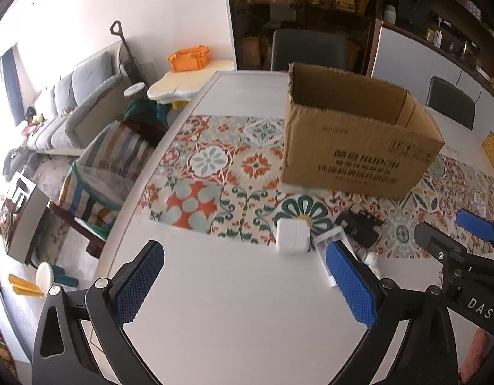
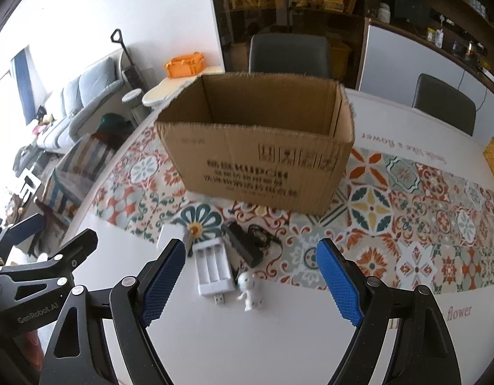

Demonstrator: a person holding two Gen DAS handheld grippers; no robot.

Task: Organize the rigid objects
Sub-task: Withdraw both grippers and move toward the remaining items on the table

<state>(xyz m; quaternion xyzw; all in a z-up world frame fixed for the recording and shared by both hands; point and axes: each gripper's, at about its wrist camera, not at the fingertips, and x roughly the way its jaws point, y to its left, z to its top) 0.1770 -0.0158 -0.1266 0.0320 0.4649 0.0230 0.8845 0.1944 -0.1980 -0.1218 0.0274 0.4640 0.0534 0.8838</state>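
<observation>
Nothing is packed that we can see: our left gripper (image 1: 243, 284) and right gripper (image 2: 251, 284) hover wide and empty over the charger (image 2: 212, 266), figurine (image 2: 249, 291) and adapter (image 1: 292, 235) before the box (image 2: 259, 160); next, we judge, close on one

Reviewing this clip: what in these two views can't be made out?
- Floor of the cardboard box: hidden by its near wall in both wrist views.
- Box print: blurred, unreadable.
- Battery charger: left view, mostly behind the left gripper's finger; whole in the right view.
- White figurine: too small for detail.
- Black adapter's cable: tangled, ends unclear.
- Right gripper: open, empty.
</observation>
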